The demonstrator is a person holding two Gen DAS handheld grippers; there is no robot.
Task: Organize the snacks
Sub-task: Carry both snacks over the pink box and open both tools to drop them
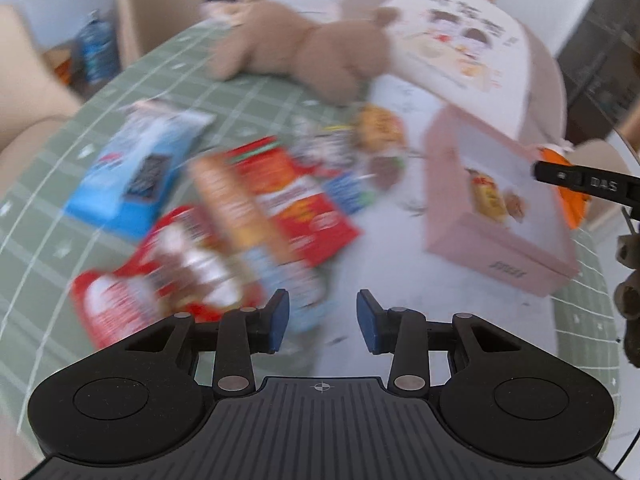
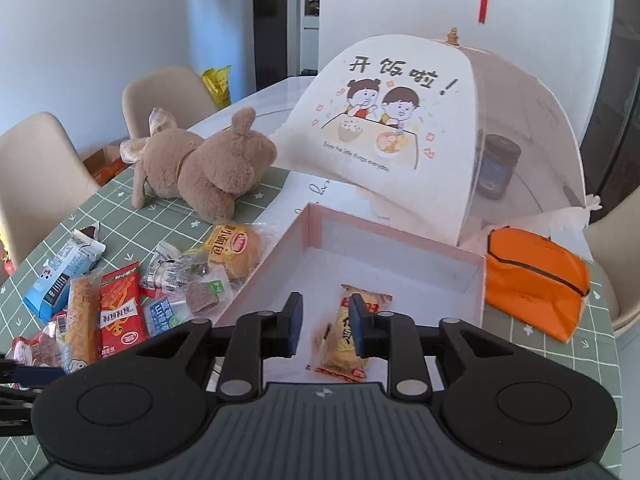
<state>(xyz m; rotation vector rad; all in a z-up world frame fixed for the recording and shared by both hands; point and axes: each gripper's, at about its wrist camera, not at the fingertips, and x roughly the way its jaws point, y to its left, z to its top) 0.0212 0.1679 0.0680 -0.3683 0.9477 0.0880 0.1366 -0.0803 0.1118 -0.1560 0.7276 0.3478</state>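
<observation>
A pink open box (image 2: 384, 236) stands on the table; it also shows in the left wrist view (image 1: 496, 208). One yellow-and-red snack packet (image 2: 344, 344) lies on the box floor. My right gripper (image 2: 325, 322) is open above the box, with its right finger over the packet and nothing held. A pile of snacks lies left of the box: a red packet (image 2: 120, 312), a long orange packet (image 2: 82, 320), a blue carton (image 2: 60, 272) and a yellow bread packet (image 2: 234, 248). My left gripper (image 1: 323, 316) is open and empty, just above the pile's near edge (image 1: 256, 208). The left view is blurred.
A brown plush bear (image 2: 204, 164) lies behind the snacks. A domed mesh food cover (image 2: 420, 128) stands behind the box with a dark jar (image 2: 498, 166) under it. An orange pouch (image 2: 536, 280) lies right of the box. Beige chairs (image 2: 40, 176) line the table's left side.
</observation>
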